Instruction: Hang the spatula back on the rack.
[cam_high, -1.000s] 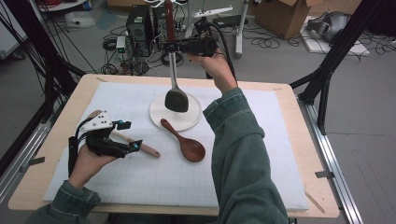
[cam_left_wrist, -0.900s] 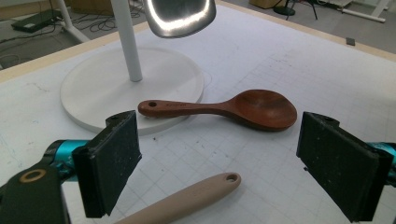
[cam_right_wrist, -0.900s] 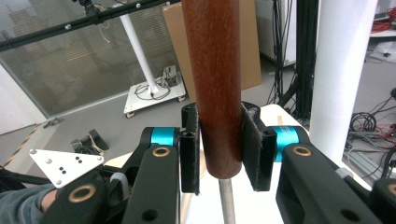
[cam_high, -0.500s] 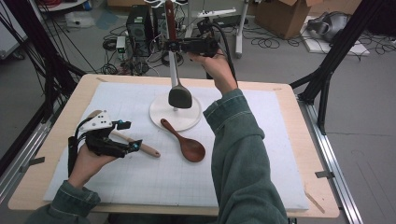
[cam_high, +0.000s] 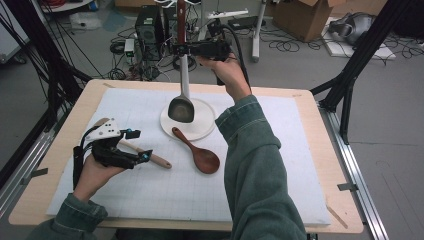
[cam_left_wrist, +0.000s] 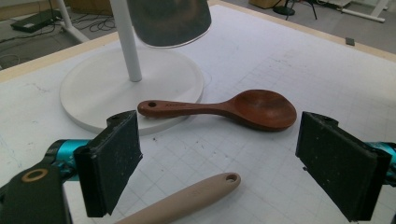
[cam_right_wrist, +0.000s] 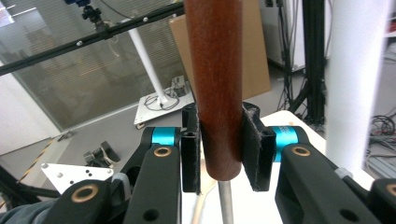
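One spatula, one brown spoon, one beige utensil, one stand.

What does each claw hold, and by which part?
Right claw grips the spatula by its brown wooden handle's lower end; left claw holds nothing, jaws open.

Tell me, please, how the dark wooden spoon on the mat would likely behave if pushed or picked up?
The wooden spoon looks rigid, so it should lift without bending. Its rounded bowl may let it rock or pivot when pushed. The smooth, slim handle could slip between flat pads.
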